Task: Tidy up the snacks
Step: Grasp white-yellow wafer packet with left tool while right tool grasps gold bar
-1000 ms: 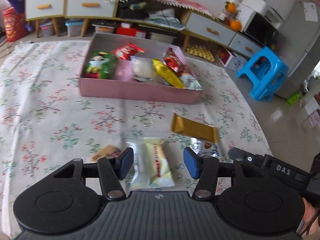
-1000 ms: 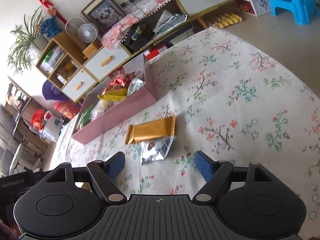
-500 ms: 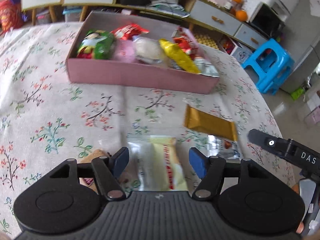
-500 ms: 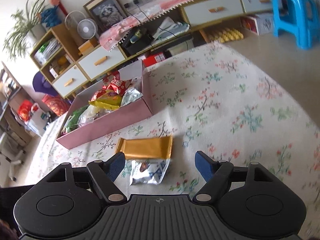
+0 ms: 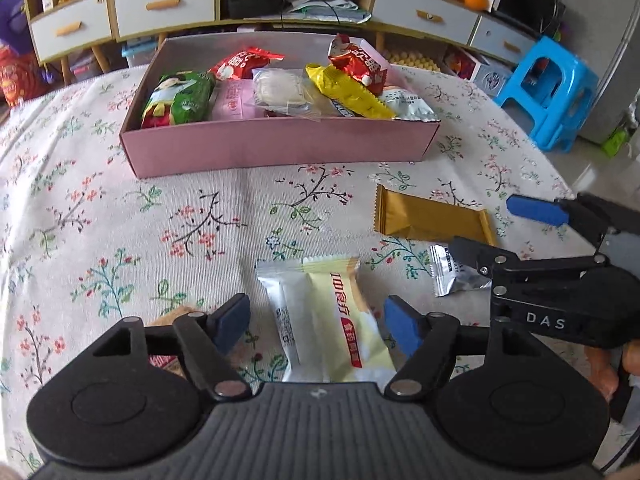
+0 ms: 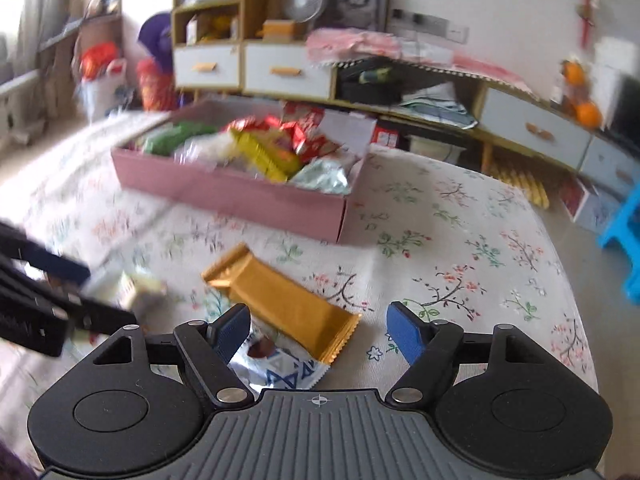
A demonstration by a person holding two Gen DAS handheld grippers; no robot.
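Left gripper (image 5: 314, 320) fingers, just opening, straddle a white-and-yellow snack packet (image 5: 326, 320) untouched; right gripper (image 6: 318, 330) fingers, just narrowing, stand empty over a gold foil bar (image 6: 280, 298) on the floral-clothed table (image 5: 120, 240)

Hidden and blurred parts

The left gripper (image 5: 316, 322) body covers the near end of the pale packet (image 5: 326, 320) and most of a tan snack (image 5: 176, 316). In the right wrist view the box (image 6: 240, 192) contents smear with motion blur; the silver packet (image 6: 280, 364) is partly hidden.
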